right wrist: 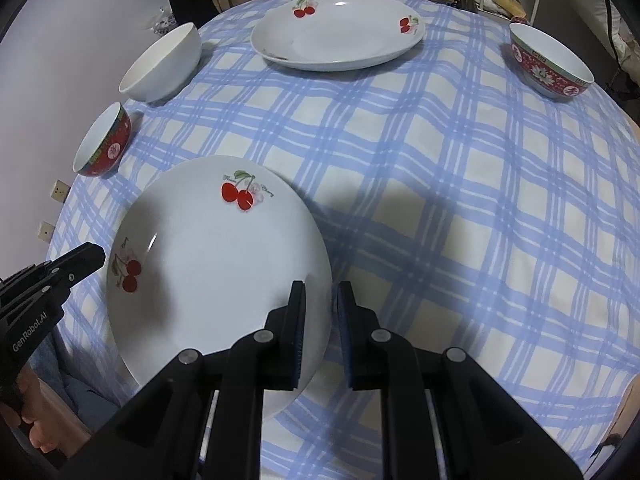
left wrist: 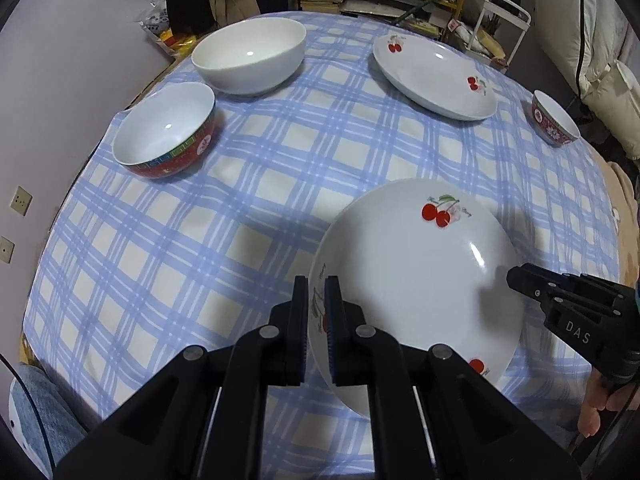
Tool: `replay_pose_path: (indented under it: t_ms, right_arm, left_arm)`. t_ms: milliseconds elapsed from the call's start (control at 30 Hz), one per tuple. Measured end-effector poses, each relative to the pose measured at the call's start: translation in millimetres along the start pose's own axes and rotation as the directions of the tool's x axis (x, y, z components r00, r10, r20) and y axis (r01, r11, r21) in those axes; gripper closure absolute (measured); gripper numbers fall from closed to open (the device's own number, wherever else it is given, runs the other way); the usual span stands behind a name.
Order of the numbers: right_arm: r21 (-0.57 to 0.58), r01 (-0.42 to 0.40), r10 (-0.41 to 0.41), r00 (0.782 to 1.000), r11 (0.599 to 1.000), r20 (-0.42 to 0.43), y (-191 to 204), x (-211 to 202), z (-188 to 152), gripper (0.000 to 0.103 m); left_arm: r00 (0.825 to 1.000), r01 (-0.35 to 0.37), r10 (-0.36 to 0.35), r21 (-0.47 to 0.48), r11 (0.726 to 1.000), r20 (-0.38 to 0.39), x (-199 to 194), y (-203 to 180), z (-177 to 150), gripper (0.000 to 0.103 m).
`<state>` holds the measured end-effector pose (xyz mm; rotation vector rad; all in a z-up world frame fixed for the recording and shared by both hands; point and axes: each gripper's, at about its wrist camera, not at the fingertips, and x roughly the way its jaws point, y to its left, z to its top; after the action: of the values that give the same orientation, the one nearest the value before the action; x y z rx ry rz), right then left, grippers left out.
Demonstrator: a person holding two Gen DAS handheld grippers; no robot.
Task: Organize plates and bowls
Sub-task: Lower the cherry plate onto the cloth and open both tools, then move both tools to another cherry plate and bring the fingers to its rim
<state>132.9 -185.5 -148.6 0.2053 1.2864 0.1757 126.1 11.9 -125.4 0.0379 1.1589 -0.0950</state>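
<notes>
Both hand-held grippers, left (left wrist: 317, 312) and right (right wrist: 321, 320), pinch the plate (left wrist: 412, 276) by opposite rims; lifting evenly should keep it level.

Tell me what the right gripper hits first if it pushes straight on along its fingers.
Probably the near cherry plate: the right gripper already straddles its rim. Past that, the checked tablecloth; depth is unclear.

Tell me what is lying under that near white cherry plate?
Under the near round white cherry-printed plate only the blue-and-white checked tablecloth shows around its rim. Whatever sits directly beneath the plate is covered, so I cannot tell.
</notes>
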Motion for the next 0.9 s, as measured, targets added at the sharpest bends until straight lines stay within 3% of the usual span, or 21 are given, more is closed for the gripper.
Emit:
replay_pose_path:
  t_ms: [367, 433, 500, 533, 667, 733, 800, 900]
  right_arm:
    - [0.046, -0.030, 0.028, 0.998, 0.998, 0.050, -8, -18, 8, 0.083]
    - [0.050, -0.014, 0.011, 0.999, 0.999, 0.051, -10, -19, 9, 0.072]
    - [0.051, 0.024, -0.027, 0.998, 0.998, 0.058, -12, -19, 11, 0.052]
    - [0.053, 0.036, -0.039, 0.997, 0.998, 0.059, -13, -18, 12, 0.051]
    - [0.064, 0.038, -0.041, 0.998, 0.997, 0.049, -18, -16, 17, 0.046]
    - [0.063, 0.030, -0.034, 0.997, 0.998, 0.064, -18, -18, 20, 0.035]
    - [0.058, 0.038, -0.043, 0.995, 0.998, 0.086, -17, -23, 25, 0.026]
    - [0.045, 0.045, -0.049, 0.993, 0.998, 0.108, -16, -27, 33, 0.024]
  left_arm:
    - [0.999, -0.017, 0.015, 0.037, 0.999, 0.053, -13, -7, 8, 0.090]
    - [0.997, -0.041, 0.038, 0.060, 0.997, 0.062, -15, -9, 13, 0.090]
    - [0.997, -0.047, 0.042, 0.068, 0.997, 0.063, -16, -10, 19, 0.089]
    - [0.997, -0.038, 0.034, 0.064, 0.997, 0.064, -17, -9, 21, 0.088]
    - [0.997, -0.021, 0.018, 0.039, 0.999, 0.076, -19, -6, 33, 0.080]
    - [0.997, -0.025, 0.021, 0.042, 0.999, 0.077, -19, -6, 39, 0.076]
    - [0.996, -0.020, 0.016, 0.039, 0.999, 0.084, -20, -6, 43, 0.063]
    - [0.993, -0.017, 0.012, 0.042, 0.999, 0.118, -25, -9, 51, 0.044]
